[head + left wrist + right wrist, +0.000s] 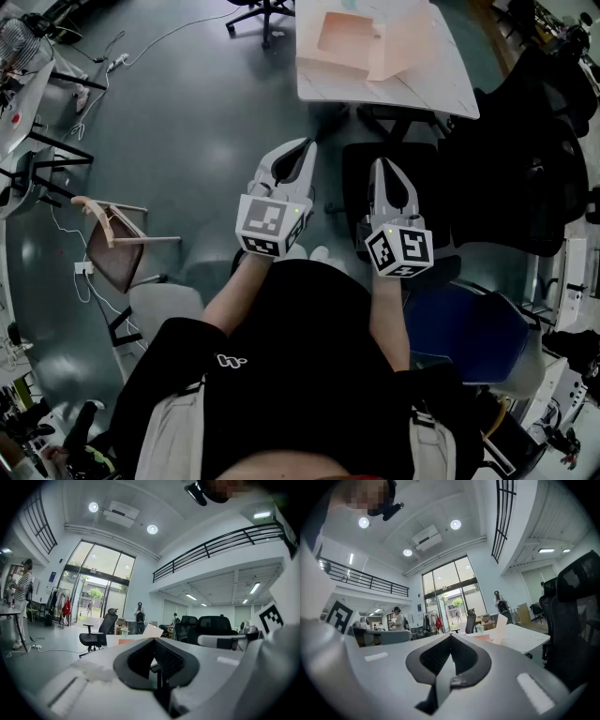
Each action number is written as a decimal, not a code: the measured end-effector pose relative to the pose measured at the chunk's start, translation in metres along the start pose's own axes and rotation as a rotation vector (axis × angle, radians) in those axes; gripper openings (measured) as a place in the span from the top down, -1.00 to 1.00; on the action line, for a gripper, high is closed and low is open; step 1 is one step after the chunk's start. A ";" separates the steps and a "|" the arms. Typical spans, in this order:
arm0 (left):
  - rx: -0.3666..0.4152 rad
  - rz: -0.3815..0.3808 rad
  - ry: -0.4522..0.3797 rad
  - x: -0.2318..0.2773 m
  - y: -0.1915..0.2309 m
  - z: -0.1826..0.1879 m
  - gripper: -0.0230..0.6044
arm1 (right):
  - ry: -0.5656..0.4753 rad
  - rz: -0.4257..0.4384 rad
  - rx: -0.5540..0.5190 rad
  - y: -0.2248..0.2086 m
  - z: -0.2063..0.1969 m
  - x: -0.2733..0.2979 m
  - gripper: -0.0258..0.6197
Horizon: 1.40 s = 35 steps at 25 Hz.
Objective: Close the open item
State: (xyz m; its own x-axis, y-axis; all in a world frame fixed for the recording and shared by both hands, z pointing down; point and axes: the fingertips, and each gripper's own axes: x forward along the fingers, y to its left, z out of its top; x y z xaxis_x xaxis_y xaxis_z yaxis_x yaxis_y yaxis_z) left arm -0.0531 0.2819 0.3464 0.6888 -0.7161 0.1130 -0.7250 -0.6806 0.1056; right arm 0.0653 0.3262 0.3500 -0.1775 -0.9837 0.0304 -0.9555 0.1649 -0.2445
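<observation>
**Fingers (274, 167) closed on nothing, open box (349, 39) well ahead on the tabletop (441, 86)**

The fingers of both grippers are pressed together at the tips, with nothing between them. The person holds the left gripper (305, 143) and the right gripper (380, 165) side by side in front of the body, pointing level and forward. Neither touches anything.

A pale pink box lies on a white tabletop, well apart from both grippers, at the top of the head view. Its lid (405, 42) is folded back to the right of the tray and stands partly raised. Both gripper views show the box small in the distance beyond the fingertips. Black chairs (511, 159) stand near the tabletop's close edge.

The closing looks not yet begun; this seems to be the approach. The next move likely calls for stepping up to the tabletop and bringing one gripper to the far side of the lid. From there it could push the lid over the tray. Closed fingers would probably do for pushing, while the other gripper could steady the light box against sliding.
</observation>
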 end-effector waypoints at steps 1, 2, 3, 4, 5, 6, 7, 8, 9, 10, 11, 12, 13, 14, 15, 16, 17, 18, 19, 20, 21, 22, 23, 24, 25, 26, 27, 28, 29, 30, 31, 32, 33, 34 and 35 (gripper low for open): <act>-0.003 -0.001 0.000 -0.001 0.001 0.000 0.93 | 0.002 0.002 0.000 0.001 -0.001 0.001 0.92; -0.005 -0.001 0.001 -0.002 0.001 -0.001 0.93 | 0.004 0.003 -0.001 0.003 -0.001 0.001 0.92; -0.007 -0.002 0.002 -0.003 0.002 -0.001 0.93 | 0.006 0.004 -0.002 0.004 -0.002 0.002 0.92; -0.010 -0.003 0.004 -0.004 0.003 -0.002 0.93 | 0.007 0.004 -0.002 0.005 -0.002 0.003 0.92; -0.013 -0.004 0.006 -0.005 0.005 -0.003 0.93 | 0.006 0.002 0.001 0.005 -0.003 0.004 0.92; -0.016 -0.004 0.009 -0.006 0.008 -0.005 0.93 | 0.004 -0.002 0.008 0.006 -0.004 0.005 0.92; -0.018 -0.005 0.012 -0.007 0.011 -0.006 0.93 | 0.002 -0.006 0.019 0.006 -0.005 0.006 0.92; -0.020 -0.005 0.016 -0.010 0.014 -0.007 0.93 | 0.000 -0.009 0.030 0.007 -0.007 0.007 0.92; -0.022 -0.005 0.018 -0.013 0.018 -0.007 0.93 | 0.001 -0.012 0.039 0.009 -0.008 0.008 0.92; -0.024 -0.004 0.018 -0.015 0.023 -0.007 0.93 | 0.004 -0.016 0.042 0.011 -0.010 0.010 0.92; -0.026 -0.003 0.016 -0.018 0.029 -0.007 0.93 | 0.009 -0.020 0.040 0.013 -0.011 0.012 0.92; -0.029 -0.002 0.015 -0.020 0.034 -0.006 0.93 | 0.013 -0.023 0.035 0.016 -0.012 0.015 0.92; -0.033 -0.001 0.013 -0.022 0.040 -0.006 0.93 | 0.015 -0.025 0.030 0.020 -0.013 0.017 0.92; -0.038 -0.001 0.013 -0.024 0.045 -0.007 0.93 | 0.016 -0.025 0.025 0.025 -0.013 0.020 0.92; -0.043 -0.002 0.013 -0.025 0.051 -0.007 0.93 | 0.017 -0.023 0.021 0.029 -0.014 0.022 0.92; -0.049 -0.003 0.014 -0.025 0.056 -0.008 0.93 | 0.017 -0.022 0.016 0.033 -0.014 0.024 0.92; -0.054 -0.005 0.015 -0.025 0.060 -0.009 0.93 | 0.017 -0.024 0.012 0.036 -0.015 0.026 0.92; -0.057 -0.010 0.016 -0.024 0.062 -0.010 0.93 | 0.018 -0.029 0.010 0.037 -0.016 0.027 0.92; -0.060 -0.018 0.017 -0.023 0.063 -0.011 0.93 | 0.020 -0.039 0.009 0.035 -0.016 0.028 0.92; -0.061 -0.026 0.017 -0.021 0.063 -0.011 0.93 | 0.024 -0.050 0.009 0.033 -0.017 0.029 0.92; -0.063 -0.032 0.017 -0.019 0.065 -0.012 0.93 | 0.029 -0.062 0.008 0.030 -0.018 0.030 0.92; -0.066 -0.036 0.017 -0.017 0.067 -0.012 0.93 | 0.033 -0.071 0.006 0.027 -0.019 0.033 0.92; -0.068 -0.038 0.015 -0.013 0.070 -0.011 0.93 | 0.033 -0.077 0.003 0.024 -0.018 0.037 0.92; -0.069 -0.040 0.012 -0.008 0.073 -0.009 0.93 | 0.030 -0.080 -0.001 0.020 -0.016 0.041 0.92; -0.068 -0.043 0.009 -0.001 0.076 -0.007 0.93 | 0.024 -0.083 -0.005 0.016 -0.012 0.046 0.92; -0.068 -0.047 0.007 0.006 0.077 -0.005 0.93 | 0.018 -0.087 -0.009 0.011 -0.008 0.051 0.92; -0.069 -0.050 0.008 0.014 0.078 -0.004 0.93 | 0.014 -0.090 -0.011 0.005 -0.005 0.056 0.92; -0.070 -0.054 0.009 0.021 0.079 -0.005 0.93 | 0.013 -0.094 -0.012 0.000 -0.003 0.062 0.92; -0.070 -0.058 0.011 0.029 0.081 -0.005 0.93 | 0.014 -0.096 -0.014 -0.005 -0.002 0.068 0.92; -0.068 -0.062 0.009 0.037 0.085 -0.004 0.93 | 0.014 -0.099 -0.016 -0.009 -0.002 0.076 0.92; -0.065 -0.065 0.006 0.046 0.090 -0.003 0.93 | 0.014 -0.101 -0.018 -0.013 -0.001 0.086 0.92; -0.062 -0.067 0.001 0.056 0.096 0.000 0.93 | 0.013 -0.102 -0.020 -0.017 0.000 0.098 0.92; -0.059 -0.068 -0.004 0.066 0.103 0.003 0.93 | 0.009 -0.102 -0.021 -0.021 0.001 0.109 0.92; -0.056 -0.068 -0.007 0.077 0.109 0.005 0.93 | 0.005 -0.102 -0.020 -0.026 0.002 0.119 0.92; -0.053 -0.068 -0.008 0.088 0.113 0.005 0.93 | 0.000 -0.102 -0.018 -0.032 0.003 0.128 0.92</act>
State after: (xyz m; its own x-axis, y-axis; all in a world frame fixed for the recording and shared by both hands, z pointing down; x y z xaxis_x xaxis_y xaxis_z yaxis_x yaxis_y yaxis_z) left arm -0.0740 0.1415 0.3631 0.7362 -0.6700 0.0956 -0.6755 -0.7187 0.1649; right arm 0.0743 0.1950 0.3593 -0.0796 -0.9953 0.0545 -0.9728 0.0656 -0.2223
